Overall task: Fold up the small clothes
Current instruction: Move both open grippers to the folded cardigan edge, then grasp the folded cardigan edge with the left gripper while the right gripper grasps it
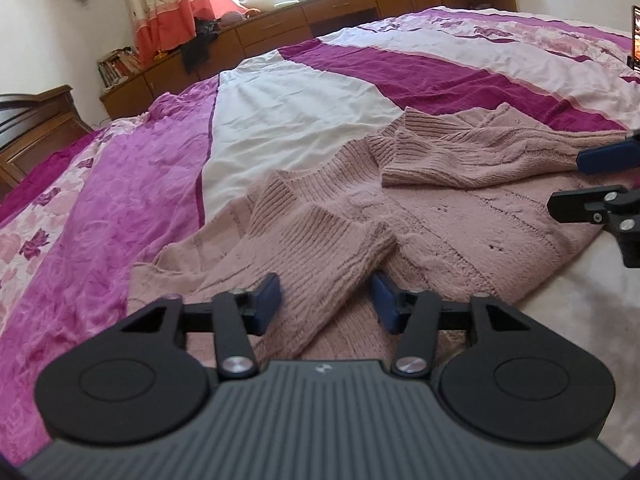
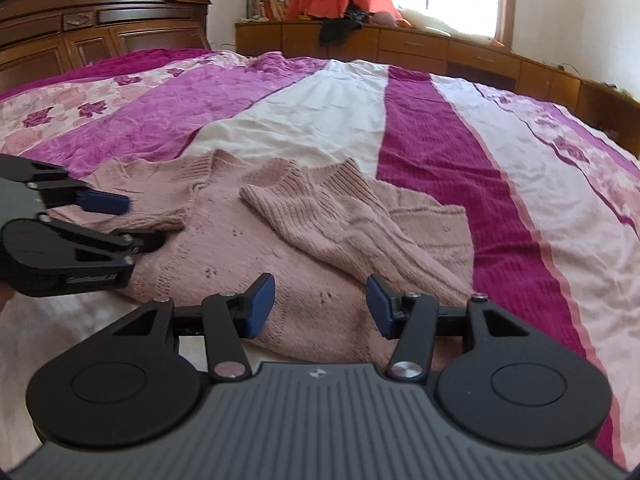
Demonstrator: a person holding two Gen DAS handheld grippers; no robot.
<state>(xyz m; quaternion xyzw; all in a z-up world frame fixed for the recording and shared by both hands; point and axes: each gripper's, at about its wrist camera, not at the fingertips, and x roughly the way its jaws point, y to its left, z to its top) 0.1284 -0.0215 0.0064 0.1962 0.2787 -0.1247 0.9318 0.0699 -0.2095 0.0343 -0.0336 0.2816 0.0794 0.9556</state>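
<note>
A dusty-pink knitted sweater (image 1: 440,216) (image 2: 224,240) lies flat on the bed, both sleeves folded in across its body. My left gripper (image 1: 326,304) is open and low over the near edge; the left sleeve (image 1: 320,248) runs between its blue pads without being pinched. The left gripper (image 2: 132,220) also shows open at the left of the right wrist view, beside that sleeve (image 2: 160,188). My right gripper (image 2: 320,306) is open over the sweater's near hem, just short of the right sleeve (image 2: 332,220). In the left wrist view the right gripper (image 1: 576,182) shows at the right edge.
The bedspread (image 1: 280,112) (image 2: 320,112) has magenta, white and floral stripes, with open cloth beyond the sweater. A wooden headboard (image 2: 100,20) stands at the far left. Low wooden cabinets (image 1: 360,4) (image 2: 440,48) line the window wall. A dark upright device (image 1: 634,36) sits at the right edge.
</note>
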